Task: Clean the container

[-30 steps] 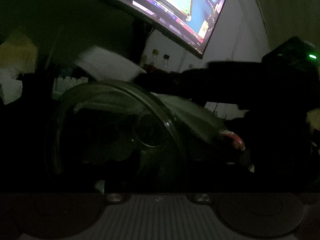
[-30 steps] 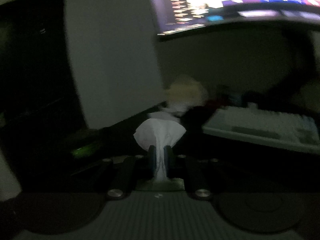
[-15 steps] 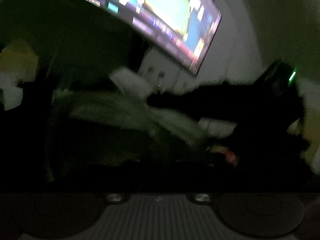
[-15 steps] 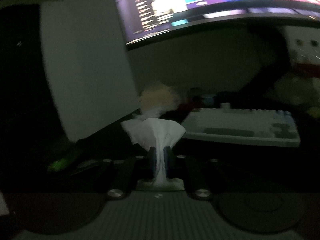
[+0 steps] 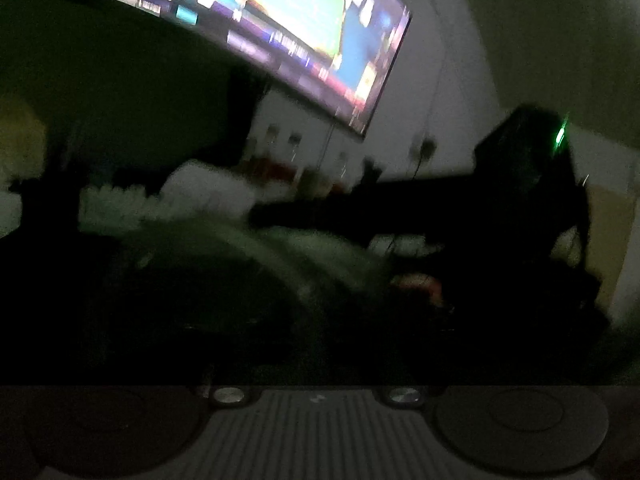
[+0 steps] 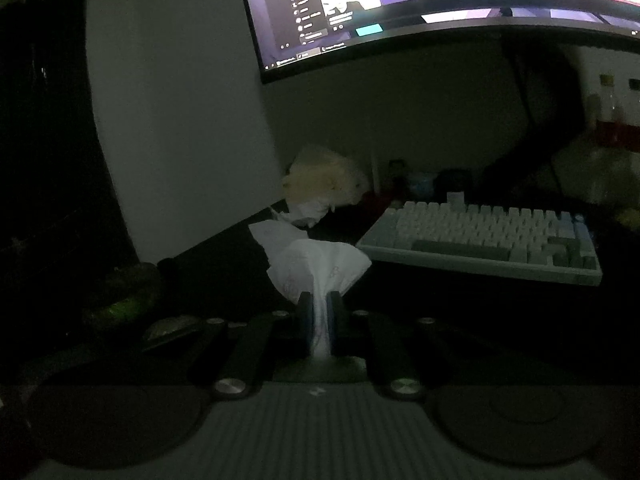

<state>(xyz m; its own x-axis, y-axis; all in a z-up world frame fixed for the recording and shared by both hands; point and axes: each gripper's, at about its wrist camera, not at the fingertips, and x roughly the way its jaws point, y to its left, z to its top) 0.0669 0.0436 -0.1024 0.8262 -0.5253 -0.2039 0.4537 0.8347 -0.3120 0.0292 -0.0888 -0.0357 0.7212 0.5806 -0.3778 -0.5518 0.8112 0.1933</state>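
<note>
Between the right gripper's (image 6: 319, 322) closed jaws a white tissue (image 6: 320, 266) is pinched, fanning toward the far keyboard (image 6: 480, 240). Since a second ago the monitor (image 6: 440, 8) has shifted right in this view. Left gripper's jaws are opening, fingers unseen. Container (image 5: 224, 280), a dark blur near the left camera, has tilted; its axis cannot be told, so wiping has apparently not yet begun.

- A wide curved monitor (image 6: 440, 4) is seen across the upper right of the right wrist frame, above a pale mechanical keyboard (image 6: 484, 240) at mid right.
- A crumpled white tissue (image 6: 320, 268) is placed at lower centre, left of the keyboard.
- A crumpled yellowish plastic bag (image 6: 324, 180) is set behind the tissue, at centre.
- Small capped bottles (image 6: 608, 104) are found at the right edge, above the keyboard.
</note>
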